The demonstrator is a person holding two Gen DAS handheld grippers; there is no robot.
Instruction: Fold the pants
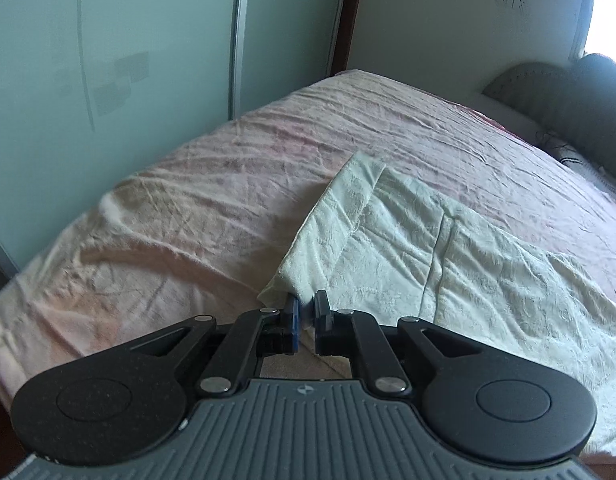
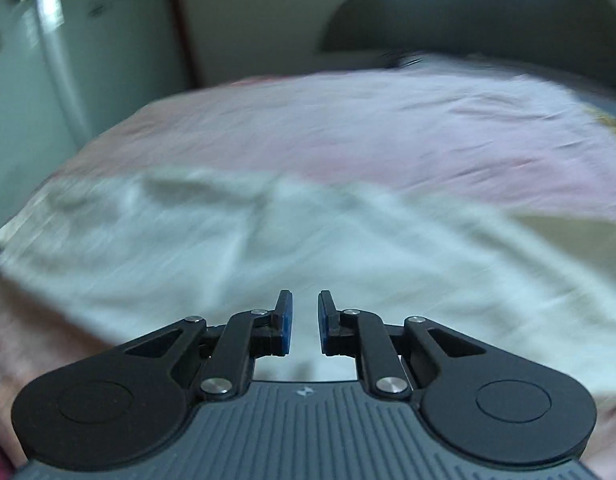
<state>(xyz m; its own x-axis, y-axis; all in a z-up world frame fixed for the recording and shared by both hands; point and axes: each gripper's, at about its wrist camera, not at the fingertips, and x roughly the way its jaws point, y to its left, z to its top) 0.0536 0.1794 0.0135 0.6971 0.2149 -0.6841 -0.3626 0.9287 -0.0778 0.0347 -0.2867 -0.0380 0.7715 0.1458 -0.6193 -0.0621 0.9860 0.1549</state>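
Note:
Pale cream-white pants point(image 1: 427, 248) lie spread on a pink bed sheet point(image 1: 188, 200). In the left wrist view my left gripper point(image 1: 306, 310) is shut on the near corner of the pants, and a folded strip of cloth rises from the jaws toward the far side. In the right wrist view, which is blurred by motion, my right gripper point(image 2: 305, 312) is open with a narrow gap and holds nothing. It hovers over the near part of the pants point(image 2: 268, 248).
The bed fills both views. A pale green sliding wardrobe point(image 1: 108, 60) stands along its left side. A grey padded headboard point(image 1: 567, 96) and white wall are at the far right. The bed's near edge point(image 1: 12, 352) drops off at lower left.

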